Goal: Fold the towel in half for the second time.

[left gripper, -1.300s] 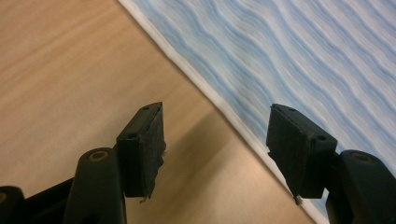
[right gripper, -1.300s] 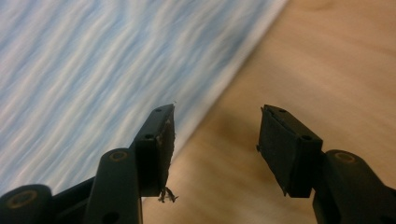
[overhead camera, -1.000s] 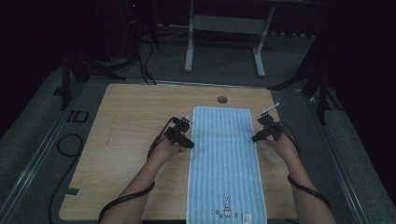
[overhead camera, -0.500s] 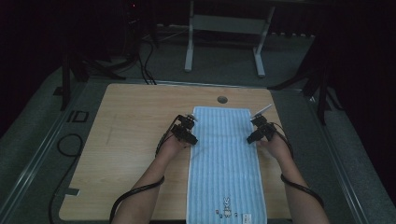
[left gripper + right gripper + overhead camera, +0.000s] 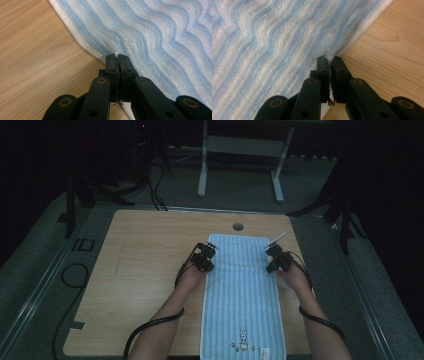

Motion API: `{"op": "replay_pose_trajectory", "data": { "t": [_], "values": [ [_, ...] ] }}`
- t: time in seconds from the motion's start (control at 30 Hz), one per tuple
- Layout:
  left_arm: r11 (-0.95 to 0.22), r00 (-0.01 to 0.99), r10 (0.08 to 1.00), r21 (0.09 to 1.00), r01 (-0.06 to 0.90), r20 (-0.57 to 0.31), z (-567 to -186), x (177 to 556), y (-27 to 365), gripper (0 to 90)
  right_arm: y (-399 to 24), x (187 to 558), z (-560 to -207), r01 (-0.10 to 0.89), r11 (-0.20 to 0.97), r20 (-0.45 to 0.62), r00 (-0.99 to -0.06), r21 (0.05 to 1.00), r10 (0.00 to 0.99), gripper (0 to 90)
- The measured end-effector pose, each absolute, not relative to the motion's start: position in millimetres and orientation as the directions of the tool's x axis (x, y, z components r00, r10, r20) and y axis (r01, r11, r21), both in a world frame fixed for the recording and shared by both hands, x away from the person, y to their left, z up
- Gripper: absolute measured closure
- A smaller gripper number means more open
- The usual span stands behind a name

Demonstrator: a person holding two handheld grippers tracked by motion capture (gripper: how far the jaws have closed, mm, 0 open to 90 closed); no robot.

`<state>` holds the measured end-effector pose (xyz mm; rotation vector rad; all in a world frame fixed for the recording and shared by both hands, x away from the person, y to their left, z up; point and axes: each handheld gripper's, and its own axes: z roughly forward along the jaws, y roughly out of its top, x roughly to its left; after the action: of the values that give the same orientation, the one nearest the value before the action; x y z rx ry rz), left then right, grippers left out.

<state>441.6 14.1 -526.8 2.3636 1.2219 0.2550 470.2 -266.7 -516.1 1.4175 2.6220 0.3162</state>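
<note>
With the towel (image 5: 243,295) lying flat along the worktop (image 5: 140,285), the left tool (image 5: 116,58) and right tool (image 5: 329,59) had just closed, pinching its opposite long edges, so lifting both evenly would best prevent slipping.

Your towel (image 5: 243,295): near hem cut off by bottom edge of high view; small printed figure and label beside it too small to read. Your forearms cropped at same edge. Towel edge vanishes between pressed pads in both gripper views. Room beyond table (image 5: 140,270) too dark; floor cables there fade into shadow.
</note>
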Motion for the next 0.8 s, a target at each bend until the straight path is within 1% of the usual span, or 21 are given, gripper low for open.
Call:
{"op": "replay_pose_trajectory", "data": {
  "t": [0.1,0.2,0.23,0.33,0.37,0.43,0.47,0.5,0.53,0.6,0.67,0.7,0.73,0.77,0.8],
  "values": [
    [-0.481,0.586,0.808,0.509,0.714,-0.058,-519.2,441.3,16.2,87.6,-267.8,469.8,-507.7,0.799,0.548,-0.055,-0.553,0.248,0.831,85.8],
    [-0.467,0.587,0.806,0.528,0.709,-0.075,-512.5,440.5,19.5,87.6,-268.4,469.3,-504.5,0.799,0.544,-0.053,-0.550,0.257,0.834,85.8],
    [-0.464,0.591,0.804,0.544,0.699,-0.073,-502.7,437.0,23.8,87.6,-270.0,466.0,-491.7,0.789,0.541,-0.042,-0.555,0.292,0.831,85.8],
    [-0.460,0.596,0.798,0.554,0.694,-0.085,-493.9,433.5,28.6,87.5,-273.7,458.1,-475.7,0.771,0.535,-0.026,-0.563,0.346,0.826,85.8],
    [-0.462,0.604,0.792,0.561,0.686,-0.086,-488.9,431.0,31.1,87.5,-273.7,458.1,-475.7,0.771,0.535,-0.026,-0.563,0.346,0.826,85.8],
    [-0.457,0.616,0.781,0.572,0.681,-0.109,-479.2,425.2,36.7,87.5,-276.1,444.7,-459.8,0.743,0.555,-0.041,-0.584,0.373,0.810,85.7],
    [-0.469,0.628,0.772,0.578,0.668,-0.100,-474.8,421.0,38.8,87.5,-276.1,444.7,-459.8,0.743,0.555,-0.041,-0.584,0.373,0.810,85.7],
    [-0.475,0.634,0.768,0.583,0.660,-0.091,-469.4,414.7,41.2,87.5,-276.3,438.9,-455.7,0.728,0.571,-0.050,-0.600,0.379,0.798,85.5],
    [-0.480,0.643,0.760,0.587,0.652,-0.093,-465.9,408.8,42.7,87.5,-275.7,424.9,-448.7,0.703,0.590,-0.056,-0.623,0.396,0.780,85.4],
    [-0.498,0.663,0.746,0.603,0.623,-0.068,-459.1,393.9,45.8,87.5,-275.2,419.3,-446.7,0.693,0.600,-0.063,-0.633,0.399,0.772,85.1],
    [-0.494,0.669,0.739,0.614,0.616,-0.077,-455.9,377.7,49.8,87.5,-276.3,403.0,-441.5,0.667,0.609,-0.061,-0.652,0.430,0.756,85.1],
    [-0.496,0.676,0.732,0.620,0.609,-0.078,-455.3,370.8,51.4,87.4,-278.5,386.1,-440.0,0.643,0.615,-0.058,-0.668,0.455,0.742,85.1],
    [-0.500,0.686,0.723,0.627,0.598,-0.077,-455.5,361.3,52.7,87.4,-280.0,377.7,-441.0,0.635,0.617,-0.054,-0.675,0.465,0.736,85.1],
    [-0.512,0.700,0.710,0.629,0.585,-0.073,-456.2,351.6,54.0,87.4,-280.0,377.7,-441.0,0.635,0.617,-0.054,-0.675,0.465,0.736,85.1],
    [-0.522,0.713,0.697,0.631,0.574,-0.073,-458.2,340.6,55.5,87.3,-281.3,369.7,-442.9,0.628,0.617,-0.049,-0.681,0.473,0.731,85.0]
  ]
}}
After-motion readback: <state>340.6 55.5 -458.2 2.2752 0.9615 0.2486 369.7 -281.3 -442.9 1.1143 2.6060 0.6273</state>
